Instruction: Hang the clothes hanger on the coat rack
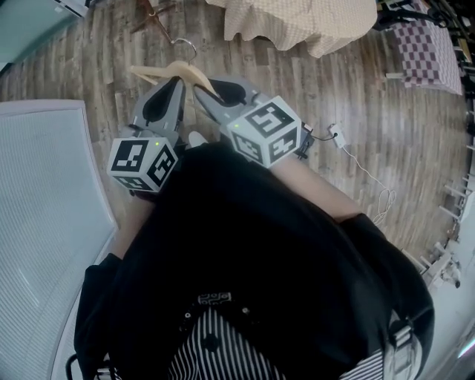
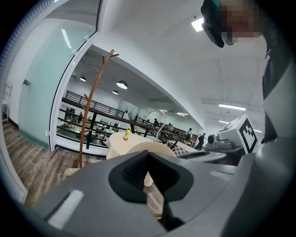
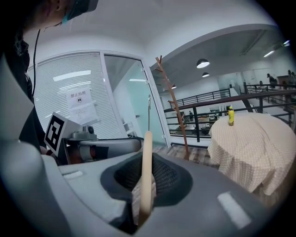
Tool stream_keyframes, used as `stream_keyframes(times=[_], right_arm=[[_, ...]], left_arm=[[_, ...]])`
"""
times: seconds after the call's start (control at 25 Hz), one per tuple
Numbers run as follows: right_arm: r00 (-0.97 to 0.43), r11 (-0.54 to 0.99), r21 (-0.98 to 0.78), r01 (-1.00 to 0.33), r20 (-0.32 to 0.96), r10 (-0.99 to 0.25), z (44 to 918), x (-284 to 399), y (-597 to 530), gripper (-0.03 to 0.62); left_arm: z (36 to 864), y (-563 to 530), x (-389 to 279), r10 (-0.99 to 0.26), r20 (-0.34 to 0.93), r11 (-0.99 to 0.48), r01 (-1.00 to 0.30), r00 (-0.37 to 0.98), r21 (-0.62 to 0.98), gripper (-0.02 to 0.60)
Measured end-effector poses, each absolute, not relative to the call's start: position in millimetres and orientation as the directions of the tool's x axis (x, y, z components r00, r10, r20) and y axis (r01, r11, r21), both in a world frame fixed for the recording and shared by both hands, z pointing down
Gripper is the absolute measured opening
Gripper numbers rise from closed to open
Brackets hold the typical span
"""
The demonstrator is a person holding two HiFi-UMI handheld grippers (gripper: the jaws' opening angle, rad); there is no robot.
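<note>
A pale wooden clothes hanger (image 1: 172,71) with a metal hook (image 1: 185,47) is held out over the wood floor, both grippers gripping it. My left gripper (image 1: 169,83) is shut on its left arm, and my right gripper (image 1: 205,92) is shut on its right arm. In the left gripper view the hanger's wood (image 2: 147,149) sits between the dark pads and its hook (image 2: 158,121) rises behind. In the right gripper view the hanger (image 3: 146,166) stands edge-on between the pads. The brown branch-like coat rack (image 2: 90,99) (image 3: 173,104) stands ahead; its base (image 1: 153,15) shows at the head view's top.
A table under a checked beige cloth (image 1: 297,22) (image 3: 252,148) stands to the right of the rack, with a yellow bottle (image 3: 230,115) on it. A glass partition with blinds (image 1: 44,193) is at the left. A white cable (image 1: 364,171) lies on the floor at the right.
</note>
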State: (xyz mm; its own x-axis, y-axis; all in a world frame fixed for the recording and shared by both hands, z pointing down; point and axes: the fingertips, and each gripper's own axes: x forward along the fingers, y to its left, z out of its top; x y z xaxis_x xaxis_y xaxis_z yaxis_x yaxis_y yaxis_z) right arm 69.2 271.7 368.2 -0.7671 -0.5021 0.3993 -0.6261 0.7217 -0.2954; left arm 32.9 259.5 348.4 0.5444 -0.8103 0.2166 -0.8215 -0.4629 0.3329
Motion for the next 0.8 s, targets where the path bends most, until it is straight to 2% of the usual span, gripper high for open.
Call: stream_keyframes(times=[0.4,0.8], right_arm=[[-0.797,0.767,-0.285,-0.575,0.408,-0.446,382,35,256,0.06],[-0.856,0.826,-0.305,-0.475,0.377,-0.353,380,10,179,0.06]], left_arm=[[362,246,-9,-0.856,0.212,-0.389,-0.857,0.472,0.339,0.002],[358,180,-28,-0.896,0.218,-0.306,-0.893,0.387,0.33,0.002]])
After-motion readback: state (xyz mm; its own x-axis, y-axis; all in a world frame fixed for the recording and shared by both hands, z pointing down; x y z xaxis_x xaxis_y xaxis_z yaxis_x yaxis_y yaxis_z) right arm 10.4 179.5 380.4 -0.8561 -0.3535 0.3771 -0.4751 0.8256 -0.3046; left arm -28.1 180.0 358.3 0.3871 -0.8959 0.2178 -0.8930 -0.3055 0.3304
